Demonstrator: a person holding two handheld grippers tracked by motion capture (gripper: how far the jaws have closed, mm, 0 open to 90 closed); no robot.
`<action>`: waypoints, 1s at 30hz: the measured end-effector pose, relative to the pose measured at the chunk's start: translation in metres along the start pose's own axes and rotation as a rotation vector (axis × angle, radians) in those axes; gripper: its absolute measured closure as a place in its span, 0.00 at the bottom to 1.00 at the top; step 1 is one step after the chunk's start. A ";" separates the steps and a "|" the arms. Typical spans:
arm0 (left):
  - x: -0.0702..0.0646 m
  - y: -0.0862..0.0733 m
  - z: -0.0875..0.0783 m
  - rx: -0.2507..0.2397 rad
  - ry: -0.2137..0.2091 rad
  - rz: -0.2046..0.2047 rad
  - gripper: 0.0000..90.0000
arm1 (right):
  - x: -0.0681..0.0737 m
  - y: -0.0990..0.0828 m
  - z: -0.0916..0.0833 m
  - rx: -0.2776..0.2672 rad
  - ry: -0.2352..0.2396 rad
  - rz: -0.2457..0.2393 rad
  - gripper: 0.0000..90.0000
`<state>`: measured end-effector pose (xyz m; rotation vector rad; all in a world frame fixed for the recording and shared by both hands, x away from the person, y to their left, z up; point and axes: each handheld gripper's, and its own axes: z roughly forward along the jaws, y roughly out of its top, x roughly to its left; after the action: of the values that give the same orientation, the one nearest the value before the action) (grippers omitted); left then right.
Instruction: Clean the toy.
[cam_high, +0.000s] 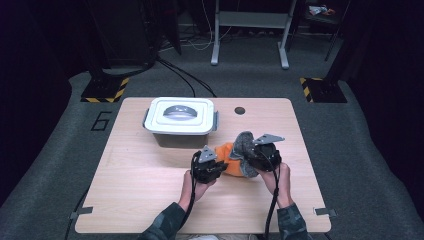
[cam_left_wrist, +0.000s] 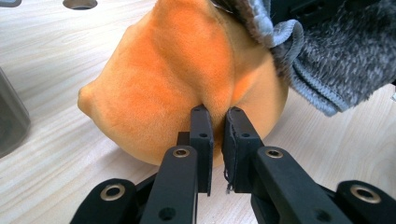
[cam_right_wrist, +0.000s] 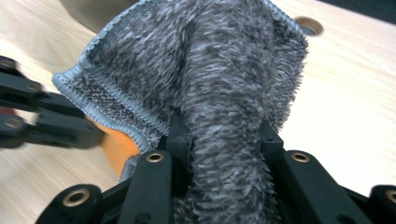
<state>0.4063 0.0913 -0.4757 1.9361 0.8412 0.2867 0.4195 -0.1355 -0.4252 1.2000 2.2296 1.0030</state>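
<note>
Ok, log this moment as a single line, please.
left gripper: shut on orange plush cloth | right gripper: shut on grey fuzzy cloth | lidded white plastic box: untouched behind

— What surrounds the pale wooden table (cam_high: 150, 200)?
— Grey carpet (cam_high: 45, 165), marked "6" (cam_high: 101, 120), beneath dim light. Beyond: black cables (cam_high: 185, 75), hazard-striped stand bases (cam_high: 105, 90), and a white metal frame (cam_high: 250, 30) against darkness.

I kept both forearms coming in from six o'clock. My left gripper (cam_high: 216, 161) pointed toward two o'clock, jaws pinched nearly together. My right gripper (cam_high: 251, 152) aimed toward ten o'clock, jaws likewise clamped, hands close together.
</note>
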 end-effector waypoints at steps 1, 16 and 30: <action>0.000 0.000 0.000 0.001 0.000 0.001 0.92 | -0.002 -0.002 0.000 0.004 -0.016 0.015 0.74; 0.001 -0.001 0.000 -0.002 -0.003 -0.011 0.92 | -0.039 -0.048 0.027 0.113 -0.081 0.150 0.74; 0.003 0.000 -0.002 0.003 0.007 0.000 0.92 | -0.048 -0.058 0.044 0.188 -0.068 0.184 0.74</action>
<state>0.4080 0.0946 -0.4751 1.9386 0.8463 0.2924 0.4423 -0.1796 -0.4969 1.5209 2.2309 0.8184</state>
